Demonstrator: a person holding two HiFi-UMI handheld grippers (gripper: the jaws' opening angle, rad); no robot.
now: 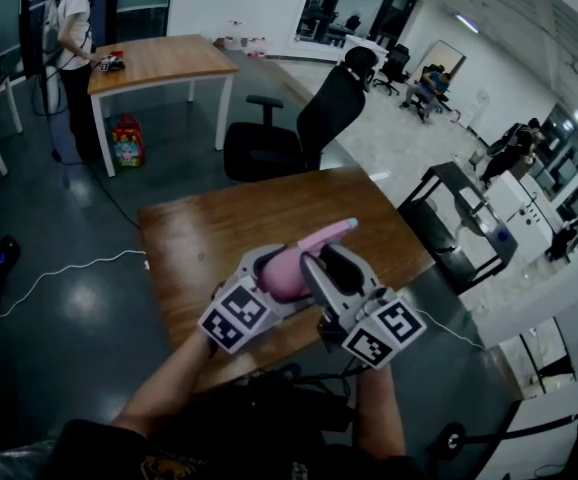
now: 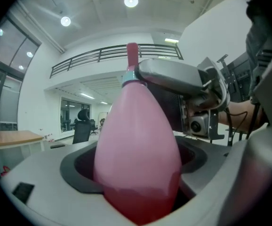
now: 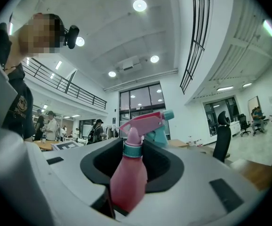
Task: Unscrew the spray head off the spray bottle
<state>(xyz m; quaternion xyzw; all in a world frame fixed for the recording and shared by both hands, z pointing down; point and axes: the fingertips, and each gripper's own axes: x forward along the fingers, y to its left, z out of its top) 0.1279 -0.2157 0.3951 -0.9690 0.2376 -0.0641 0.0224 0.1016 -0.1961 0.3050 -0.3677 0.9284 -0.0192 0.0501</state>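
A pink spray bottle (image 1: 287,273) is held in the air over the near edge of a wooden table (image 1: 219,233). My left gripper (image 1: 267,271) is shut on its fat body (image 2: 138,145), which fills the gap between the jaws. My right gripper (image 1: 321,268) comes in from the right and is shut on the teal collar (image 3: 132,149) at the neck. Above it, the pink spray head (image 3: 144,120) with its teal nozzle points to the right. In the left gripper view one jaw of the right gripper (image 2: 173,75) lies against the neck.
A black office chair (image 1: 304,128) stands behind the table. A second wooden table (image 1: 159,63) is at the far left with a person (image 1: 71,38) beside it. A black stand (image 1: 459,218) is on the right, and a white cable (image 1: 59,273) lies on the floor.
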